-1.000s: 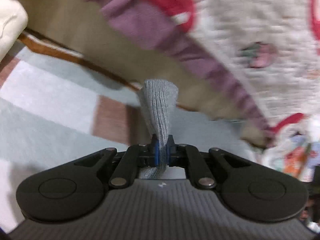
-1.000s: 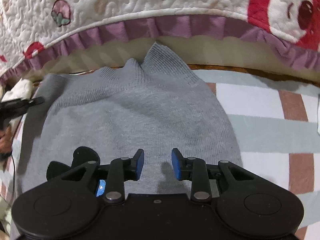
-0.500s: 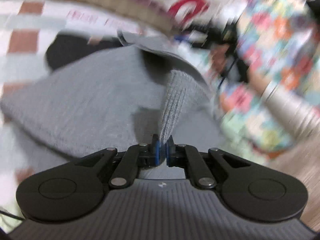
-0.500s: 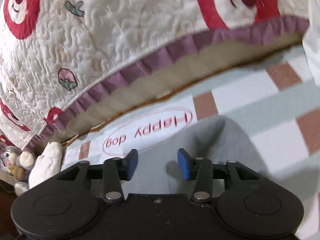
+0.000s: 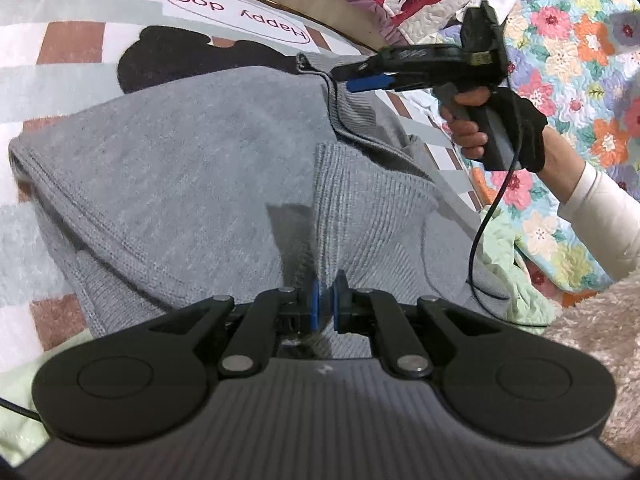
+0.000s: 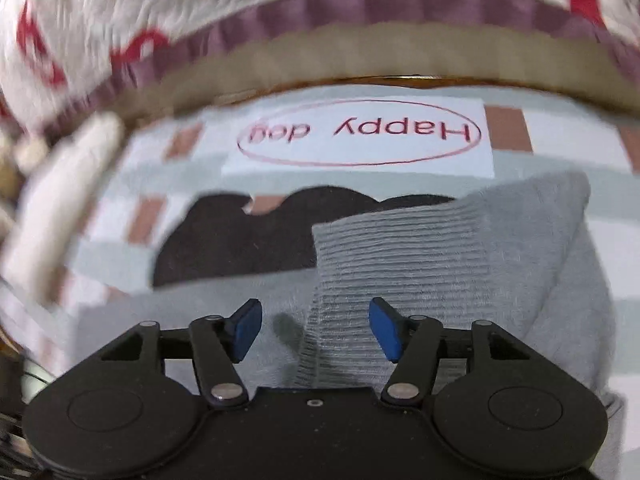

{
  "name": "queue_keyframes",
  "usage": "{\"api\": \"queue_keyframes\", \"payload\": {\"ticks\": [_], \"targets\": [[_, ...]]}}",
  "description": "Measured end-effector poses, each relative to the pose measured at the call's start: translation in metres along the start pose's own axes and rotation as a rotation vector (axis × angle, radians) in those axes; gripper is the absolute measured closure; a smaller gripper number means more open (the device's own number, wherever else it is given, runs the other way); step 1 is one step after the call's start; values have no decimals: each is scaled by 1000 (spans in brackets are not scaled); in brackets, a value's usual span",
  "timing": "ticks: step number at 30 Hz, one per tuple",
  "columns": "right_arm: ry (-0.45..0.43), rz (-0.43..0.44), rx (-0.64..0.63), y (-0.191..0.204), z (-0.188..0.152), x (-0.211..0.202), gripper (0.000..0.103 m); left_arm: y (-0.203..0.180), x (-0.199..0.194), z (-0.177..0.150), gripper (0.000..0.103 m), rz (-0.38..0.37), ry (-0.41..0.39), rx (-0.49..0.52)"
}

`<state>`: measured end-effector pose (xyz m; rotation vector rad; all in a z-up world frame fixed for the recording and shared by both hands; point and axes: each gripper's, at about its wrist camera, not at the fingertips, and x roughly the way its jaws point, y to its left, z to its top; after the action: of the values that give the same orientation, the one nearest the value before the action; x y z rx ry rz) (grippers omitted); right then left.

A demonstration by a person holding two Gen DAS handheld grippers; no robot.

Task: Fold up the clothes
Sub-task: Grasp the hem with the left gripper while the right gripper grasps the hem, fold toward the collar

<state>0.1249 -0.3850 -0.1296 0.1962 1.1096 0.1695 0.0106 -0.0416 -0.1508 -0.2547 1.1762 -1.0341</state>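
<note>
Left fingers: on our left gripper (image 5: 325,305) the blue pads (image 5: 314,306) are pinched nearly together on a ribbed band of the grey sweater (image 5: 168,160); the cloth rises from the jaws in a standing ridge.

Right fingers: our right gripper (image 6: 316,330) has its pads (image 6: 247,326) spread wide, with a ribbed edge lying between them and nothing gripped. The left view shows it raised near the far ribbed edge; whether it touches the cloth, we cannot tell.

Sweater, place: it lies on the striped mat (image 5: 60,12), covering much of the black dog shape (image 5: 160,56), with its far edge short of the "Happy dog" label (image 6: 360,132). The near part runs under our left gripper toward the mat's near edge.

Sweater, axis: we judge the long axis to run from the near edge of the mat to the far edge, the ribbed flap pointing at the label. Which end is hem or collar we cannot tell.

Step in hand: we judge it a fold, carrying the pinched band over the body.

Doing it well: we keep the pinch firm, move low and straight along the axis, bring the right pads onto the matching ribbed edge, and set both edges square before letting go.

Surroundings: quilt with a purple frill (image 6: 360,4) past the mat's far edge; floral blanket (image 5: 580,40) off its right side.
</note>
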Motion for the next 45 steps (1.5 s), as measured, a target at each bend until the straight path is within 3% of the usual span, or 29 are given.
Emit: {"api": "queue_keyframes", "payload": {"ticks": [4, 6, 7, 8, 12, 15, 17, 22, 27, 32, 36, 38, 40, 45], "targets": [[13, -172, -44, 8, 4, 25, 33, 1, 1, -1, 97, 2, -2, 4], [-3, -170, -2, -1, 5, 30, 42, 2, 2, -1, 97, 6, -3, 10], [-22, -144, 30, -7, 4, 29, 73, 2, 3, -1, 97, 9, -4, 14], [-44, -121, 58, -14, 3, 26, 93, 1, 3, -1, 97, 12, -7, 17], [-208, -49, 136, -38, -9, -9, 94, -7, 0, -2, 97, 23, -36, 89], [-323, 21, 283, -64, -35, -54, 93, -14, -10, -4, 98, 16, -71, 102], [-395, 58, 361, -79, -53, -86, 94, -21, -20, -4, 98, 3, -88, 86], [-516, 88, 417, -96, -97, -173, 94, -45, -54, -2, 98, -29, -133, 54], [-538, 84, 434, -99, -141, -221, 94, -76, -80, -9, 98, -29, -105, 101], [-398, 100, 642, -125, -209, -198, 94, -81, -68, -33, 98, 42, -8, 102], [-450, 200, 752, -133, -243, -197, 94, -84, -70, -40, 98, 34, -23, 87], [-499, 238, 744, -129, -251, -211, 94, -82, -80, -40, 98, 17, -51, 65], [-514, 217, 698, -122, -256, -221, 94, -74, -85, -42, 98, -8, -56, 5], [-467, 133, 646, -118, -266, -215, 94, -60, -76, -52, 98, -7, -36, -66]]}}
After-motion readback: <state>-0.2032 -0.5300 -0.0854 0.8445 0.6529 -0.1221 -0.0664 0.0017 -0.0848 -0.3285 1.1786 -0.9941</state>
